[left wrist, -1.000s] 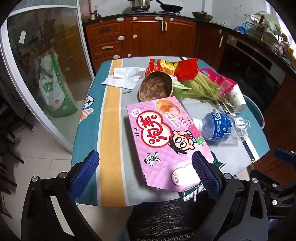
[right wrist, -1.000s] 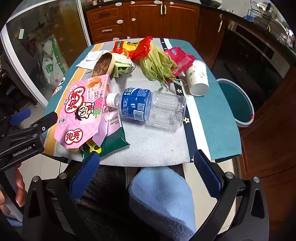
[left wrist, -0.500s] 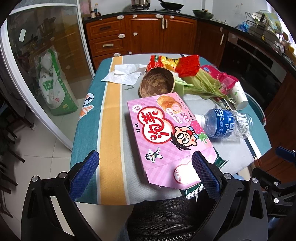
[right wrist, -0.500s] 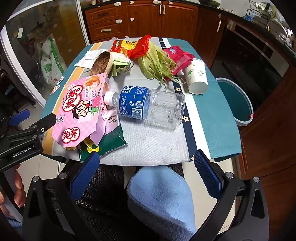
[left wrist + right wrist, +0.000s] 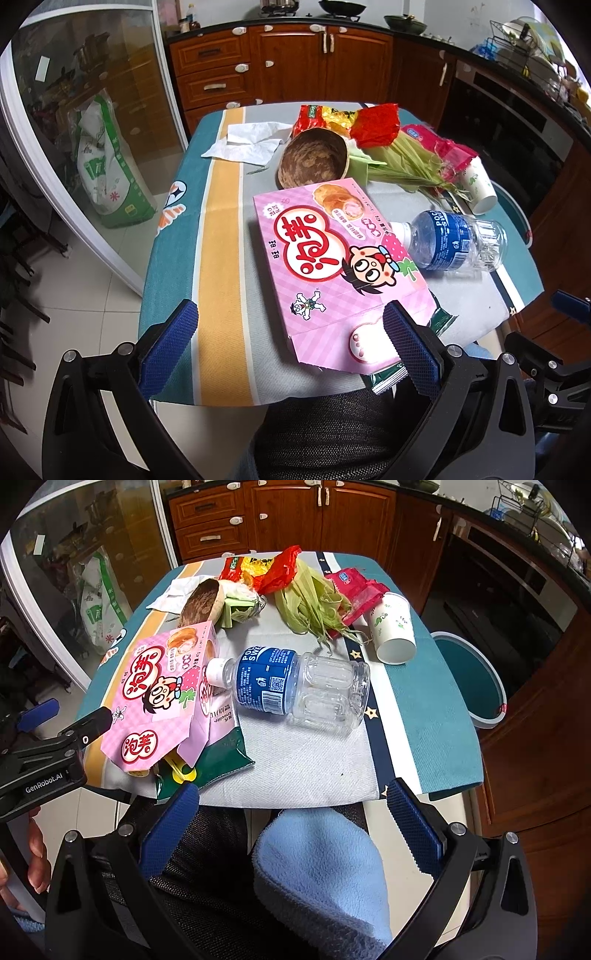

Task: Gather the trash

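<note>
On the table (image 5: 221, 236), which is wearing a cloth striped in teal, yellow, grey and white, a flat pink cardboard snack box (image 5: 332, 266) printed with a cartoon boy is lying at the near edge, its long axis running from the near edge away toward the far side, its torn-open end facing the tools. Under the box's near corner a dark green foil packet (image 5: 221, 753) is poking out. Just right of the box, a clear plastic water bottle with a blue label (image 5: 295, 690) is lying on its side, its long axis running across the table, its white cap pointing at the box and nearly touching it. Beyond the box a brown coconut-shell bowl (image 5: 314, 162) is tilting on its edge, with a crumpled white tissue (image 5: 247, 146) to its left. Behind the bowl a red and yellow snack wrapper (image 5: 354, 120) is sitting, and pale green corn husks (image 5: 314, 602) are spreading to the right of it, beside a pink plastic packet (image 5: 356, 590) and a tipped white paper cup (image 5: 393, 631) whose mouth is facing the near right.

Off the table's right side, a teal bin with a white rim (image 5: 476, 679) is standing on the floor. Brown wooden kitchen cabinets (image 5: 295, 62) are lining the far wall.

Left tool (image 5: 291, 349) is hovering wide open at the box's near end, gripping nothing. Right tool (image 5: 291, 821) is likewise gaping open, empty, short of the bottle.
</note>
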`<control>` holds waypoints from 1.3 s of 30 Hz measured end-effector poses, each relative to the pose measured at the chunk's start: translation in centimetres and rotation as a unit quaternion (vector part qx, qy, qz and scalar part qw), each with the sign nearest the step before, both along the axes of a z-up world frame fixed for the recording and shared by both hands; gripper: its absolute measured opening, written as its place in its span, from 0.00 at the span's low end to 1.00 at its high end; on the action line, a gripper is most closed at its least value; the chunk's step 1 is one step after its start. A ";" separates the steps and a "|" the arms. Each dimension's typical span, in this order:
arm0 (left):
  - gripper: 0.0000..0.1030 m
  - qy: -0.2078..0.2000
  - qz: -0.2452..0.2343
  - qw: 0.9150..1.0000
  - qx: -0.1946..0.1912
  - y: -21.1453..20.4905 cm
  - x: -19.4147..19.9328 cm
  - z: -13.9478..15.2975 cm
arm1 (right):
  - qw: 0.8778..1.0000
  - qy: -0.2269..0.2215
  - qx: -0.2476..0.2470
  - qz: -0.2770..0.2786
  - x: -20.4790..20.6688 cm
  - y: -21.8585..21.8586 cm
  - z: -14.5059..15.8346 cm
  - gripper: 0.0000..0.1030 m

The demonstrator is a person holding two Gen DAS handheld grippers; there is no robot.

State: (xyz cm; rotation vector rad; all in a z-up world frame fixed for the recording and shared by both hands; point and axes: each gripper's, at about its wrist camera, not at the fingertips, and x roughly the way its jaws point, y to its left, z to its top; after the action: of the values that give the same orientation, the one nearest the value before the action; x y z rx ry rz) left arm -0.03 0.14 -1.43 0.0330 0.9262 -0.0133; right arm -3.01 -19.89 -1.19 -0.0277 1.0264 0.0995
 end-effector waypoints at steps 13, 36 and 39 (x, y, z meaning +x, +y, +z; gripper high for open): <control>0.97 0.004 -0.002 1.000 0.000 -0.1 0.1 -0.1 | 1.000 0.002 0.000 -0.001 0.0 0.0 -0.4 0.95; 0.97 0.008 -0.004 1.000 -0.001 -0.4 0.0 -0.6 | 1.000 0.005 -0.001 0.000 -0.1 0.0 -0.7 0.95; 0.97 0.011 -0.009 1.000 -0.003 -0.6 0.0 -0.9 | 1.000 0.006 0.000 0.000 -0.1 0.0 -0.9 0.95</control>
State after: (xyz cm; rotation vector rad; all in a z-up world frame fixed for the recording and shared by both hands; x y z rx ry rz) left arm -0.03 -0.47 -2.35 0.0360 0.9476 -0.0329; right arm -3.14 -19.86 -2.09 -0.0273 1.0380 0.0990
